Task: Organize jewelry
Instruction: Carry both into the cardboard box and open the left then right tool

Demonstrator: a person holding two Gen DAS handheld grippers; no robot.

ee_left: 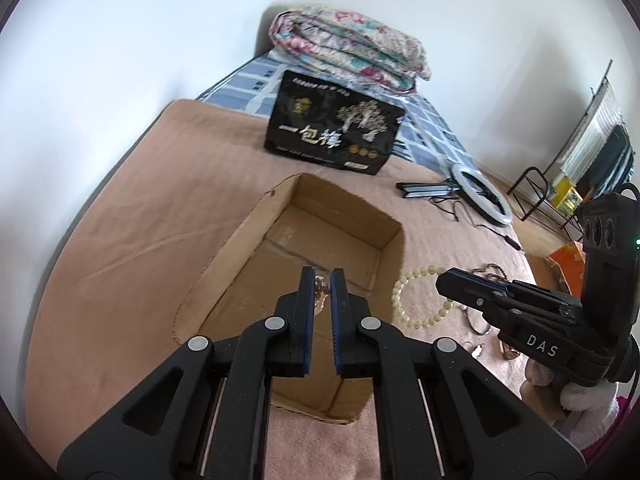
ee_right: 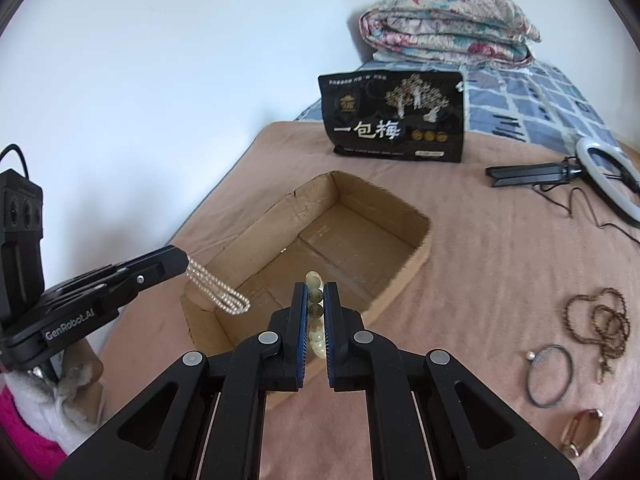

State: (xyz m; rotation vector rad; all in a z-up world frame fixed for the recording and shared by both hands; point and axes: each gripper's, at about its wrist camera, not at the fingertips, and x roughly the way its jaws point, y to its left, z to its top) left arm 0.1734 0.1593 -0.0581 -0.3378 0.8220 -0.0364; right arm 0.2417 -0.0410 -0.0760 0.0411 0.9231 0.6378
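1. Both tongs are loaded. Left tongs (ee_left: 320, 280) are clamped on a white pearl strand (ee_right: 218, 291), which hangs in loops from the tips over the near left corner of the cardboard box (ee_right: 404, 204). That height and position suit a drop straight into the box. Right tongs (ee_right: 315, 294) are clamped on a pale bead bracelet (ee_left: 416, 298), pinching one side of the ring so beads stack between the blue pads (ee_right: 329, 320); the left wrist view shows the rest of the ring lying just beside the box's right wall.

2. Largest in the scene is the bed, covered by a tan blanket (ee_right: 500, 272), which carries everything; a folded floral quilt (ee_right: 448, 28) sits at its far end.

3. A black printed bag (ee_right: 394, 116) stands behind the box, apparently out of the work.

4. Open and flapless, the box has low walls; its floor looks bare as far as either view shows, so nothing seems to be stored in it yet.

5. Off to the right lies a ring light (ee_right: 612, 176) on its folded stand.

6. Waiting loose on the blanket are a brown bead necklace (ee_right: 600, 324), a thin dark bangle (ee_right: 550, 374), and, smallest, a brownish clip-like piece (ee_right: 580, 428) I cannot identify.
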